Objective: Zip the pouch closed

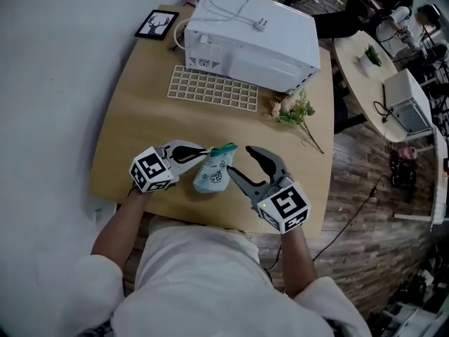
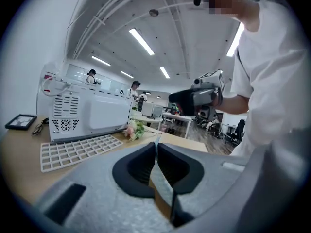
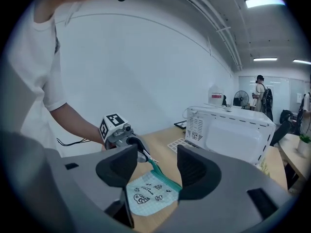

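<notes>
The pale blue pouch [image 1: 212,176] with small black drawings and a teal zipper edge [image 1: 223,149] hangs tilted over the table's front part. My left gripper [image 1: 203,151] is shut on the end of that zipper edge and holds the pouch up by it. In the left gripper view the jaws [image 2: 156,147] are pressed together with a thin strip of pouch [image 2: 163,191] between them. My right gripper [image 1: 238,160] stands open just right of the pouch, its pads apart from it. In the right gripper view the pouch [image 3: 148,193] lies beyond the open jaws [image 3: 157,166], and the left gripper [image 3: 141,154] pinches its top end.
A white box-shaped appliance [image 1: 252,34] stands at the back of the wooden table [image 1: 140,118], with a white grid rack [image 1: 212,88] before it. A flower sprig [image 1: 295,111] lies at the right and a small picture frame [image 1: 156,24] at the back left. The table's front edge is close.
</notes>
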Demonstrator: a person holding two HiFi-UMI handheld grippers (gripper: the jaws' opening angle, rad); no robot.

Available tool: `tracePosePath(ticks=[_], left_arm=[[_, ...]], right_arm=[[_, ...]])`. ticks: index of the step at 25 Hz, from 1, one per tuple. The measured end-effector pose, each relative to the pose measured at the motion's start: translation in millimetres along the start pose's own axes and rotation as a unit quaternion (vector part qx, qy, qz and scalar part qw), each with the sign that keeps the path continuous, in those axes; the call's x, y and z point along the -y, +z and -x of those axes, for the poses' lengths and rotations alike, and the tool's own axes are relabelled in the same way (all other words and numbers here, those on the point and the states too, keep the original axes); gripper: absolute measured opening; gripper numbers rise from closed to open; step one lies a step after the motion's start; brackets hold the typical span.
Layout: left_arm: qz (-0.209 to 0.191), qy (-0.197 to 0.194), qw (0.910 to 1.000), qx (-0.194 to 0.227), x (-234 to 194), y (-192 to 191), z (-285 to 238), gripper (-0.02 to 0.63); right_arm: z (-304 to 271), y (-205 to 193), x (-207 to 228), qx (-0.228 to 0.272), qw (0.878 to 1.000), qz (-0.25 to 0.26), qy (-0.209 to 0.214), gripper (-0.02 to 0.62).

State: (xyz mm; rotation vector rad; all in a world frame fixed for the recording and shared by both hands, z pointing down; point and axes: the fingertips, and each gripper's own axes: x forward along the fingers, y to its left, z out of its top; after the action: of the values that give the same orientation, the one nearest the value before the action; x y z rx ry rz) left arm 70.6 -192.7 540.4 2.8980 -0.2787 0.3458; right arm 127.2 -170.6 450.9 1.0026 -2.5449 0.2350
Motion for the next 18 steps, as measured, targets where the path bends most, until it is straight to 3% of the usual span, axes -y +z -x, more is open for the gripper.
tracePosePath(ticks=[4,7,13,18], left_arm=[[0.019,-0.043,0.9976,0.050,15.5,22.7,6.6,0.029],[0.031,-0.079,0.9927,0.086,27.3,42.3,10.7,0.029],[0.029,-0.131,0.9834,0.122,48.9,77.6,16.1,0.029],[0.037,-0.155,0.9734,0.165,56.2,103.9,22.3,0.029]], right_arm=[[-2.3,4.1,-2.5,-0.014,0.999,0.043,0.009,0.236],[-2.2,8.7,-1.7,-0.017,0.995,0.099,0.001,0.165],[5.4,18.4,-3.7,-0.024,0.981,0.193,-0.001,0.106],[10.7,20.0,-12.7,-0.035,0.965,0.260,0.006,0.100]])
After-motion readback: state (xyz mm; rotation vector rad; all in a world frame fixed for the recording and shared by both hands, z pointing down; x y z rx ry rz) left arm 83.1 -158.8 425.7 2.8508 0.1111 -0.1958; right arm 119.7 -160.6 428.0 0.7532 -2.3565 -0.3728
